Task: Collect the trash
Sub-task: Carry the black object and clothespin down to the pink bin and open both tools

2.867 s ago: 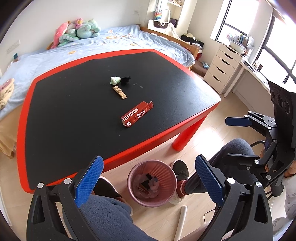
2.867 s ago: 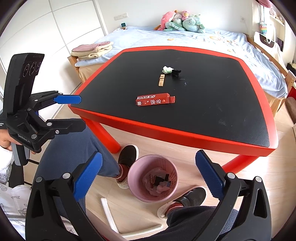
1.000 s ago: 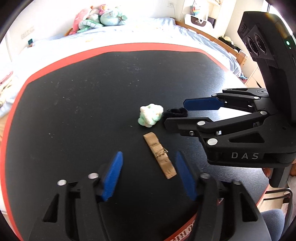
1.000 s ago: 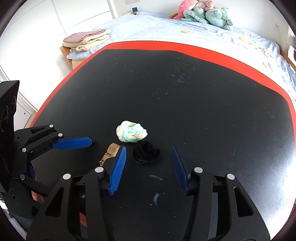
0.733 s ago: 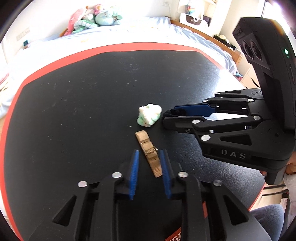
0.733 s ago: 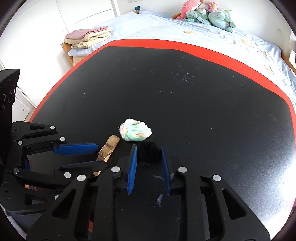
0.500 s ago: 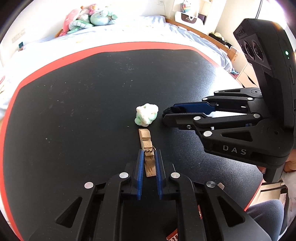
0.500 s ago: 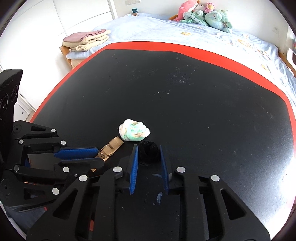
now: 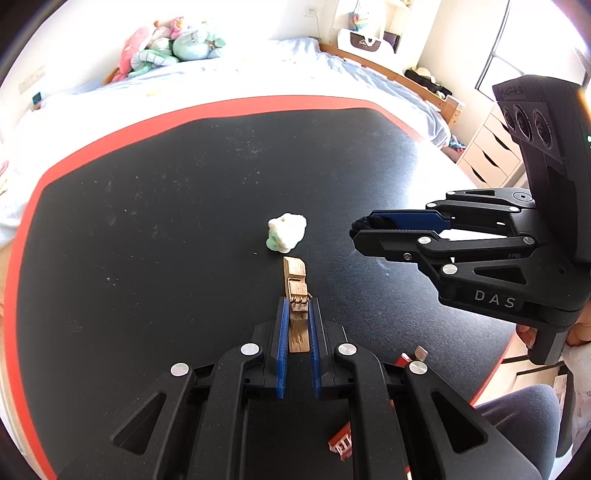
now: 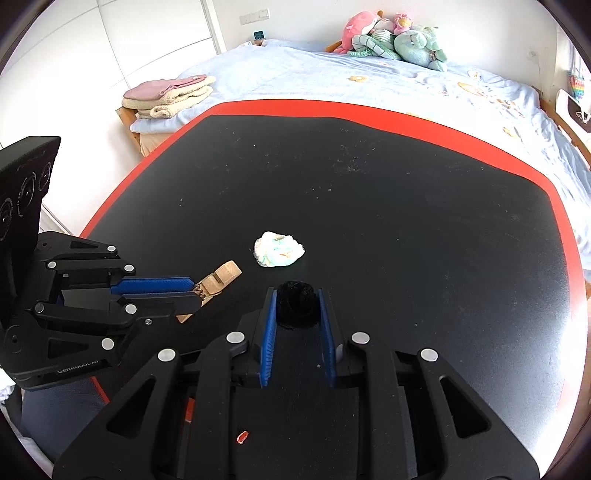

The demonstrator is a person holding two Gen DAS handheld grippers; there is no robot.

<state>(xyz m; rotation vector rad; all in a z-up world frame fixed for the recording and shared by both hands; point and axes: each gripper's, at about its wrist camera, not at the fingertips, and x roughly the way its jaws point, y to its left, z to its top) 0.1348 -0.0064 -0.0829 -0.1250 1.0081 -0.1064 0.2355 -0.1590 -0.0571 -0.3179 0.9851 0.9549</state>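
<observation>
I have my left gripper (image 9: 296, 314) clamped on the peg (image 9: 295, 291) and my right gripper (image 10: 295, 306) closed on the black wad (image 10: 296, 303); next I'd carry both to the bin.

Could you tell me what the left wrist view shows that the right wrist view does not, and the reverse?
Only the left wrist view shows the white drawer unit by the window and the red box low beneath the left gripper.

Only the right wrist view shows the folded blankets beside the bed.

Both show the black table, the green-white wad lying free, the left gripper shut on the wooden clothespin, the right gripper shut on the black scrunchie, and the plush toys on the bed.
</observation>
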